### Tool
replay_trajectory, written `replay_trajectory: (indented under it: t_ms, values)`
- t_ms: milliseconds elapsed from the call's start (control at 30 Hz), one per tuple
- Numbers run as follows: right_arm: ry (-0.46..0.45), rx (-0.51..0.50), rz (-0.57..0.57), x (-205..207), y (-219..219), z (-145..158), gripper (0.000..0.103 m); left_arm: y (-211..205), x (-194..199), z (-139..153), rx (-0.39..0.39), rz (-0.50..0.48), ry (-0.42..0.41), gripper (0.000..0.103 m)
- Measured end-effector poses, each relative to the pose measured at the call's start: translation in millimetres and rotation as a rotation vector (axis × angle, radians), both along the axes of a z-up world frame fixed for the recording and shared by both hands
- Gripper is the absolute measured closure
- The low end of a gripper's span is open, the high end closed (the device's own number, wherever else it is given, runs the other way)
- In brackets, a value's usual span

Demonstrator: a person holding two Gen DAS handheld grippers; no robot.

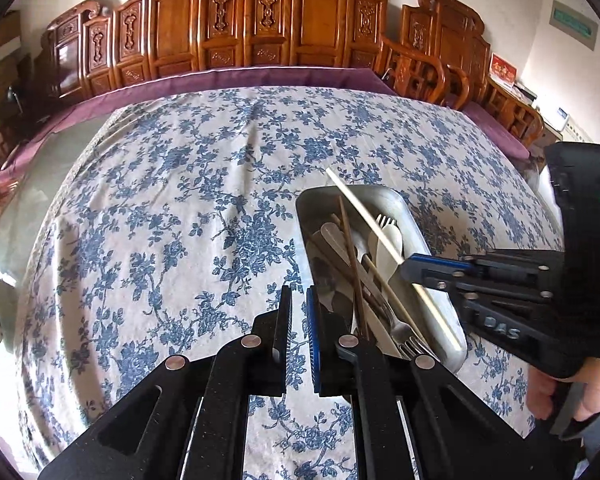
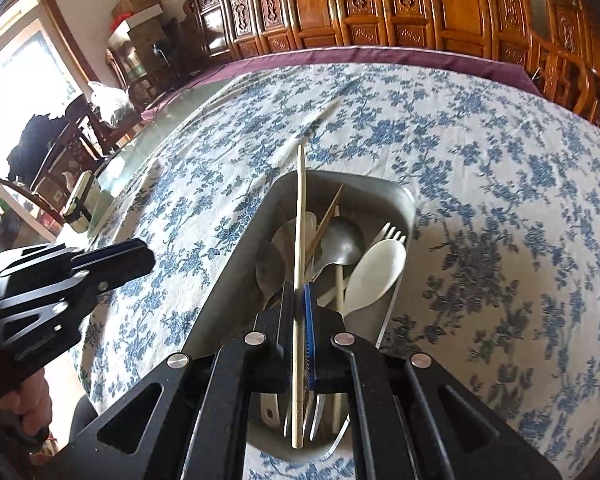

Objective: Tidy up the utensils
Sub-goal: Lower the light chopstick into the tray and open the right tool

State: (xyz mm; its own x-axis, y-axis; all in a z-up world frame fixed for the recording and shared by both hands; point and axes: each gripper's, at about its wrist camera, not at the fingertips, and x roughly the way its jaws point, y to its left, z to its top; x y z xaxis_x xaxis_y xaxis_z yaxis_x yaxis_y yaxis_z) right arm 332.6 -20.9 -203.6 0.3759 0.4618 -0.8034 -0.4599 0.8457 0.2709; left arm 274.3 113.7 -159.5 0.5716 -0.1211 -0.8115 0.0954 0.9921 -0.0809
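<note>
The right gripper [image 2: 299, 312] is pinching a pale chopstick [image 2: 299, 240] between its two fingers, over the metal tray [image 2: 236, 280] that sits on the blue-flowered tablecloth [image 2: 480, 184]. The chopstick runs lengthwise through the pinch: its thin end reaches past the tray's far rim, while its thick end hangs back beneath the gripper, above the tray's near end. From the left wrist view the same chopstick [image 1: 364, 216] slants up out of the right gripper [image 1: 410, 270], clear of the tray's contents. Lying in the tray [image 1: 428, 236] are a white plastic spoon [image 2: 374, 276] and a white fork [image 2: 392, 234] against its right wall, a metal ladle [image 2: 342, 246] toward the far end, a dark brown chopstick [image 1: 352, 268] and several metal utensils [image 1: 396, 328] crossed over one another. The left gripper [image 1: 299, 320] hovers just beside the tray's left wall near its near end, its fingers drawn close with only a narrow gap and nothing between them. In the right wrist view the left gripper [image 2: 140, 260] sits over the cloth left of the tray, not touching it. Carved wooden chairs [image 1: 260, 24] line the table's far edge.
</note>
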Motion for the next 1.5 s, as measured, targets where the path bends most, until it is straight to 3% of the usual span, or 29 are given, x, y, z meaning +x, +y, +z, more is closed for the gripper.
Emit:
replay_trajectory:
  t_ms: [400,667,1100,1233,1400,1500]
  values:
    - [0.035,-0.056,0.017,3,15,-29,0.097,2,-3,-2,0.002,0.004,0.006,0.097]
    - [0.016,-0.091,-0.018,11,6,-31,0.097,3,-4,-4,0.006,0.009,0.013,0.097]
    - [0.005,-0.052,0.053,1,13,-27,0.096,1,-6,-7,0.011,0.009,0.017,0.097]
    - [-0.018,-0.051,0.048,-4,4,-22,0.087,-1,-6,-7,0.01,0.009,0.017,0.097]
    - [-0.064,-0.04,0.032,-13,-13,-9,0.082,-7,-9,-5,0.01,0.013,0.014,0.097]
    - [-0.105,-0.037,0.017,-20,-26,2,0.072,-12,-11,-2,0.003,0.025,0.009,0.096]
